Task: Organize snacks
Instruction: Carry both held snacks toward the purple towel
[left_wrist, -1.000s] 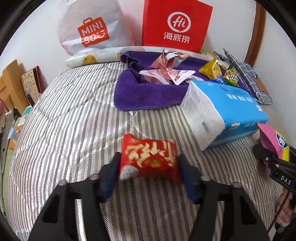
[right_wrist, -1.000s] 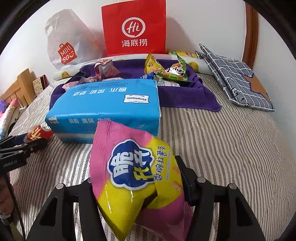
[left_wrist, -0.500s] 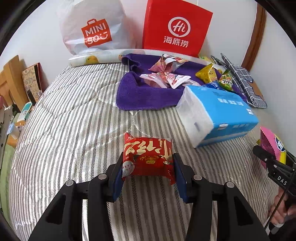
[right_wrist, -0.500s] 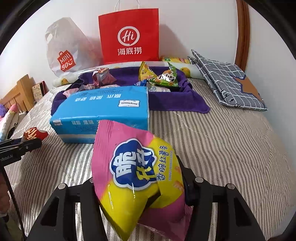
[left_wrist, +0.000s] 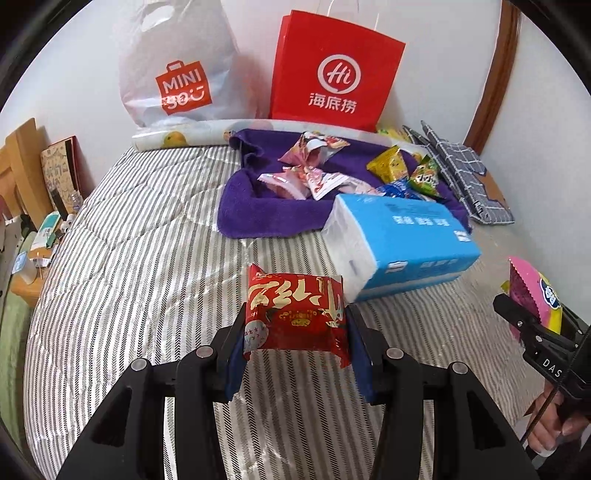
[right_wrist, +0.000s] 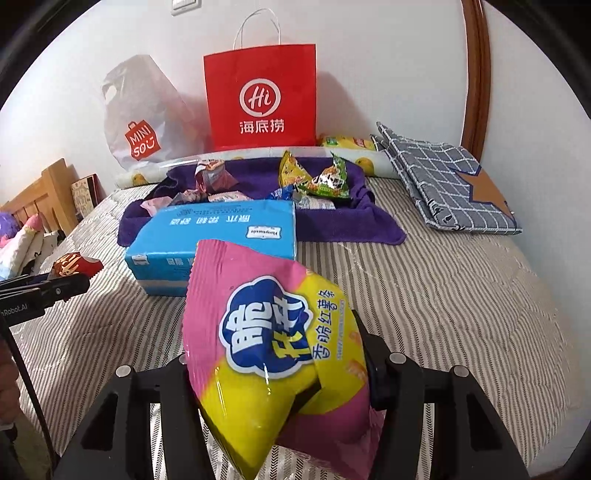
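Left gripper (left_wrist: 295, 332) grips red packet (left_wrist: 295, 314) (level); right gripper (right_wrist: 273, 373) clamps pink bag (right_wrist: 273, 354).

A striped quilted bed cover (left_wrist: 122, 280) carries a folded purple towel (left_wrist: 258, 210) toward the wall, with several small crinkled snack packets (left_wrist: 314, 173) lying on it. A blue plastic-wrapped tissue pack (left_wrist: 406, 240) lies just in front of the towel's right part. Behind the towel, a white plastic shopping bag (left_wrist: 181, 74) stands left of a red paper carrier bag (left_wrist: 332, 74) against the wall, and a folded grey checked cloth (right_wrist: 443, 184) lies right of the towel.
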